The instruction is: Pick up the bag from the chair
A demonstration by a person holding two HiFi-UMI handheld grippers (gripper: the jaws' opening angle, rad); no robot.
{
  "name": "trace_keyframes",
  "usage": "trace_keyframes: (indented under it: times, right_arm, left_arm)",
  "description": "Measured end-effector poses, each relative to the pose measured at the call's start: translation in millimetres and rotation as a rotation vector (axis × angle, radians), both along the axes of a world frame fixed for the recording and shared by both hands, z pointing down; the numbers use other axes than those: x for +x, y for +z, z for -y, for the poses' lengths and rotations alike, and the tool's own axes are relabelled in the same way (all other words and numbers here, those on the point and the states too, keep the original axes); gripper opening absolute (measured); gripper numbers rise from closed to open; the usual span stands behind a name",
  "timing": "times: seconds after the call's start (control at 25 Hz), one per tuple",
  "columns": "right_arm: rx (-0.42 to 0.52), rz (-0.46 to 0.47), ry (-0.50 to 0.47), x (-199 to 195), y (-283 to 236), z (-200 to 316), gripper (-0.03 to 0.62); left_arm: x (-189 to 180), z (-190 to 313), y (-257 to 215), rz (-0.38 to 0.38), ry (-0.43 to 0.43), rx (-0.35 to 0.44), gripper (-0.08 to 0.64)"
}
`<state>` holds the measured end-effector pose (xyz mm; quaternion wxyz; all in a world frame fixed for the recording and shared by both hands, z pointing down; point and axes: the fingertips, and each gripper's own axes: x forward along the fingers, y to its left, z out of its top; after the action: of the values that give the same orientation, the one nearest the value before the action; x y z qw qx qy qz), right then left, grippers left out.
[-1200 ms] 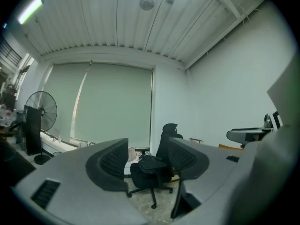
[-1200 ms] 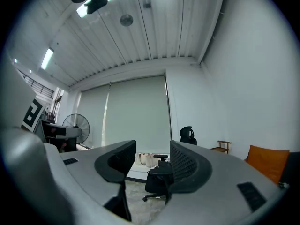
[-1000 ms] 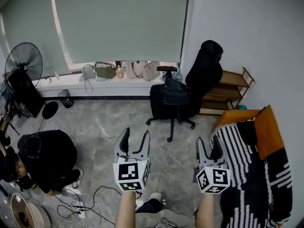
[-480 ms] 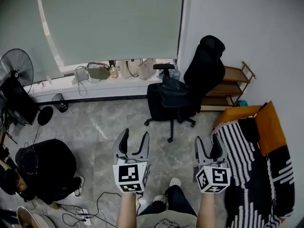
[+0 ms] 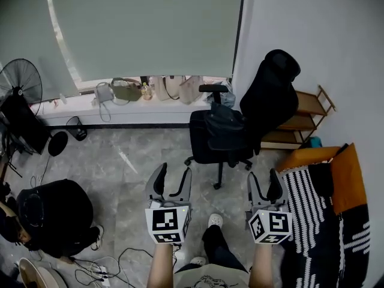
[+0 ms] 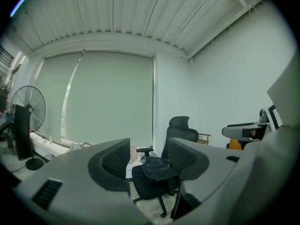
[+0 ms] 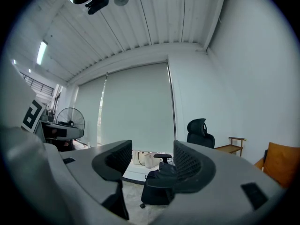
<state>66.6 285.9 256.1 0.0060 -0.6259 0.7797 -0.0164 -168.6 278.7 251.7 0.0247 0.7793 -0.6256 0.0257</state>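
Left gripper [image 5: 173,176], right gripper [image 5: 263,179]: fingers released, empty, well short of bag [image 5: 224,120] on chair [image 5: 268,95]. Risk: bumped chair likely rolls, bag slides off.

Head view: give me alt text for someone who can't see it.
A dark bag sits on a black chair near the window, untouched. The left gripper and right gripper, both open and empty, point toward it above a grey floor.
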Motion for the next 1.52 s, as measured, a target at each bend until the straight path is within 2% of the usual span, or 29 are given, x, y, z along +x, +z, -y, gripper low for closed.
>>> trace_keyframes:
  times: [0.4, 0.6, 0.92, 1.24, 1.52]
  right_arm:
    - [0.015, -0.019, -0.071, 37, -18, 186, 0.278]
    - [0.006, -0.040, -0.096, 57, -18, 263, 0.278]
    - [-0.053, -0.041, -0.109, 78, -12, 374, 0.278]
    - [-0.107, -0.047, -0.101, 78, 22, 452, 0.281]
    - [-0.156, -0.032, -0.075, 71, 51, 551, 0.285]
  left_arm:
    - [33, 175, -22, -0.002, -0.063, 0.024, 0.258]
    - [47, 246, -28, -0.015, -0.089, 0.029, 0.258]
    - [60, 354, -22, -0.024, -0.101, -0.037, 0.258]
    - [56, 439, 13, -0.033, -0.085, -0.094, 0.258]
    - [54, 555, 39, -0.041, -0.014, -0.135, 0.258]
